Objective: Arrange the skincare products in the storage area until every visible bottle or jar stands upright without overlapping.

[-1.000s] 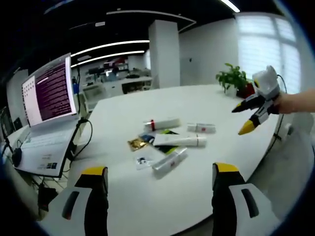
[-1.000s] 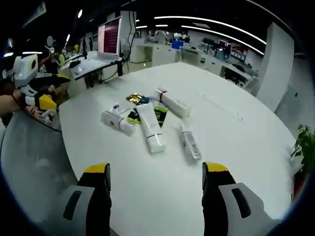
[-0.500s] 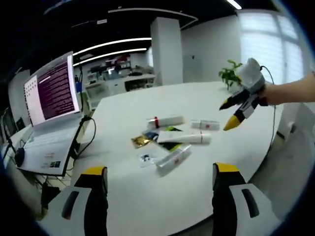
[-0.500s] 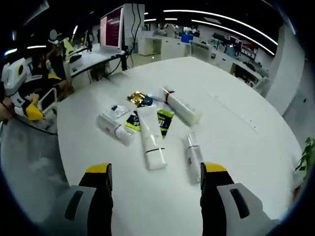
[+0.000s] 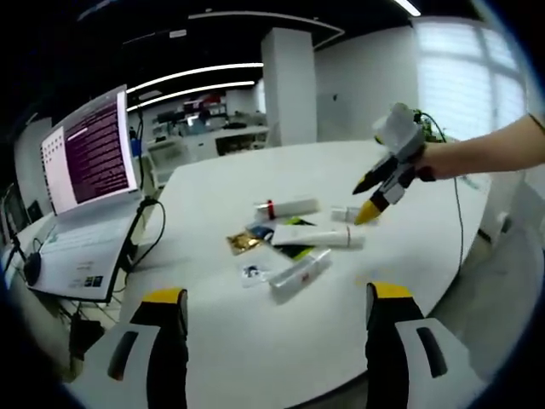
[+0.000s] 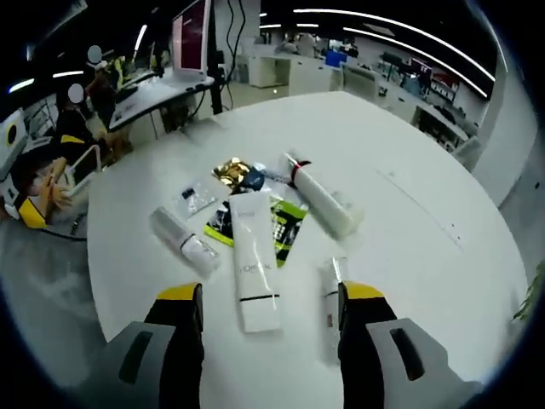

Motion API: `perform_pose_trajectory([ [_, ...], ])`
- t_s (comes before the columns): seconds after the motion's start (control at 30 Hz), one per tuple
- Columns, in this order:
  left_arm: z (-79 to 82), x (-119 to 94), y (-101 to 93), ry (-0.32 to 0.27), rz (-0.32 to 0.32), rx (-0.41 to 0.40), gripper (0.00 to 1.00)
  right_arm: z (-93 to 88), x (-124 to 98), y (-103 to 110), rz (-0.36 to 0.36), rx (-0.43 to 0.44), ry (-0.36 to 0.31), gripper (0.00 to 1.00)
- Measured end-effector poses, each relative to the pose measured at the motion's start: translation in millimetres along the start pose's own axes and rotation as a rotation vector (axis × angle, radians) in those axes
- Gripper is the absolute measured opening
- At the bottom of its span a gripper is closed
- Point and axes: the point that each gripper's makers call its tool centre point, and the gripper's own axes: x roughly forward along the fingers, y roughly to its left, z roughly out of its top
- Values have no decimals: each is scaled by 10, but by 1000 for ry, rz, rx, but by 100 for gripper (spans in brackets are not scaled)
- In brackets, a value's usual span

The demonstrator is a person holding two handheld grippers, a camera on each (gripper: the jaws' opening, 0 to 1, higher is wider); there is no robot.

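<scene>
right gripper [image 6: 267, 294] jaws spread, hovering over a white tube [image 6: 252, 260] lying flat on the table [image 6: 426, 230], small bottle [image 6: 330, 298] at three o'clock. left gripper [image 5: 269, 298] jaws spread wide, empty.

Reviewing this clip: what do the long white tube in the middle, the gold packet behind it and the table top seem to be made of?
Long white tube: looks like soft matte plastic, flat crimped end, printed lettering. Gold packet: probably metallised foil, given its crinkled surface with bright glints. Table: a smooth white top with a faint sheen, perhaps laminate; the look leaves that open. The right tool hovers open over the tube.
</scene>
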Motion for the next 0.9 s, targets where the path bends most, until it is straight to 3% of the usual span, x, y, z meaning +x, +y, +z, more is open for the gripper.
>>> perform_pose_trajectory([
  [0.23, -15, 5, 12, 4, 3, -5, 79, -2, 323, -55, 31, 1, 50, 60],
  [0.9, -143, 55, 104, 18, 15, -9, 79, 190, 705, 115, 73, -70, 67, 52],
])
